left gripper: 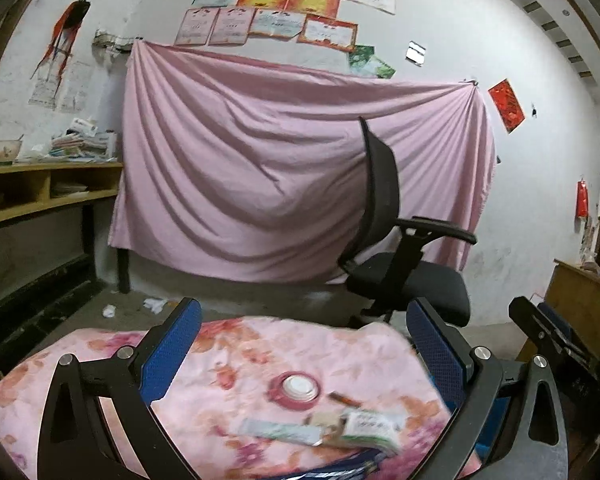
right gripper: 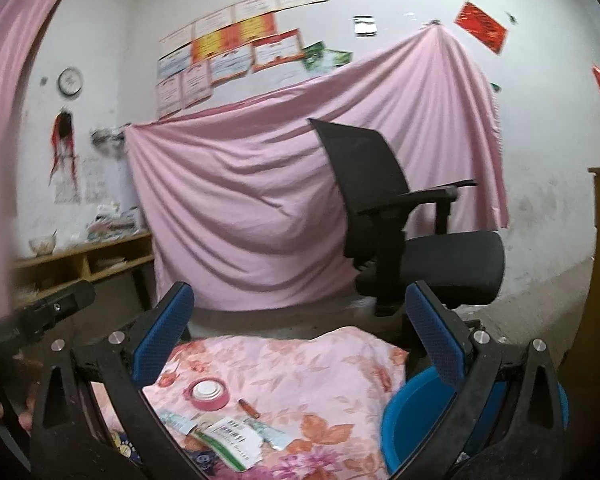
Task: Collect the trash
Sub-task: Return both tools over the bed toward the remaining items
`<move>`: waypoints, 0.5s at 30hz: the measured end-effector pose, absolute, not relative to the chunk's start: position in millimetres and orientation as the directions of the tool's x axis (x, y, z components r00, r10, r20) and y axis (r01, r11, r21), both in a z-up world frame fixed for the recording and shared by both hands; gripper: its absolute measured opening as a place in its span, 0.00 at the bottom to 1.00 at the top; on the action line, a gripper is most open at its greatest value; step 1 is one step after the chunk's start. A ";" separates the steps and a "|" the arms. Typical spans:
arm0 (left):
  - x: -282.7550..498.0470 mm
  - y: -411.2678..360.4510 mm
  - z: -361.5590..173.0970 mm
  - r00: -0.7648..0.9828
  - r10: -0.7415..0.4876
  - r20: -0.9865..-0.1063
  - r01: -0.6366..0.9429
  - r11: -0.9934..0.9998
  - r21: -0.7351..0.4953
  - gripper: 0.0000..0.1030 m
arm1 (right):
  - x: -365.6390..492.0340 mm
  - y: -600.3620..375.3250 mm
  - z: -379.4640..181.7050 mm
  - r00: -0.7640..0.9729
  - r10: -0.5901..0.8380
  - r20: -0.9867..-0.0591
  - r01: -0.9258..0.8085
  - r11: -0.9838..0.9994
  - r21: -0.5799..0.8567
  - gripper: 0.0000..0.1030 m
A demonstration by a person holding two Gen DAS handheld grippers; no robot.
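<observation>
On a table under a pink floral cloth [left gripper: 236,360] lie bits of trash: a green-and-white packet [left gripper: 368,428] [right gripper: 228,442], a pale wrapper [left gripper: 276,432] [right gripper: 178,420] and a small brown tube [left gripper: 344,399] [right gripper: 249,408]. A pink tape roll [left gripper: 296,390] [right gripper: 209,394] sits beside them. My left gripper [left gripper: 304,344] hangs open above the table with nothing between its blue pads [left gripper: 172,352]. My right gripper [right gripper: 300,336] is open too and holds nothing. A blue basin [right gripper: 420,420] stands at the table's right, under the right gripper's right finger.
A black office chair [left gripper: 400,264] [right gripper: 412,232] stands behind the table before a pink sheet [left gripper: 280,160] hung on the wall. A wooden shelf [left gripper: 40,184] with papers runs along the left. White scraps [left gripper: 108,311] lie on the floor. A wooden cabinet [left gripper: 580,300] is at the right.
</observation>
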State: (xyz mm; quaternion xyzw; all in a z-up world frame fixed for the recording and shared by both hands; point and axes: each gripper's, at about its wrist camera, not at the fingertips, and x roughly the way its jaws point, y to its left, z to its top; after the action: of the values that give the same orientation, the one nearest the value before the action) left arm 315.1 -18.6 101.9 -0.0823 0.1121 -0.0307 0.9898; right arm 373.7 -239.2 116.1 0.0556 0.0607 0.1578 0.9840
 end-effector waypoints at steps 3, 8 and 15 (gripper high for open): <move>312.9 -8.1 90.0 0.965 -0.068 -0.253 0.028 0.987 -0.160 0.97 | 377.0 -226.6 109.5 0.931 0.339 -0.134 -0.327 0.939 0.106 1.00; 311.6 5.2 68.6 0.944 -0.055 -0.324 0.007 0.989 -0.146 0.97 | 382.4 -215.1 99.2 0.911 0.364 -0.196 -0.355 0.931 0.081 1.00; 334.8 12.0 38.4 0.870 -0.074 -0.487 0.007 0.990 -0.138 0.97 | 402.8 -207.2 80.8 0.857 0.386 -0.342 -0.373 0.922 0.106 1.00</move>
State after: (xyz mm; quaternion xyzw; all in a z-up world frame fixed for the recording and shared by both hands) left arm 334.8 12.0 38.4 -0.0662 0.2539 -0.0209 0.9647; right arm 402.8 -207.2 80.8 0.0178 0.1811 0.1969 0.9634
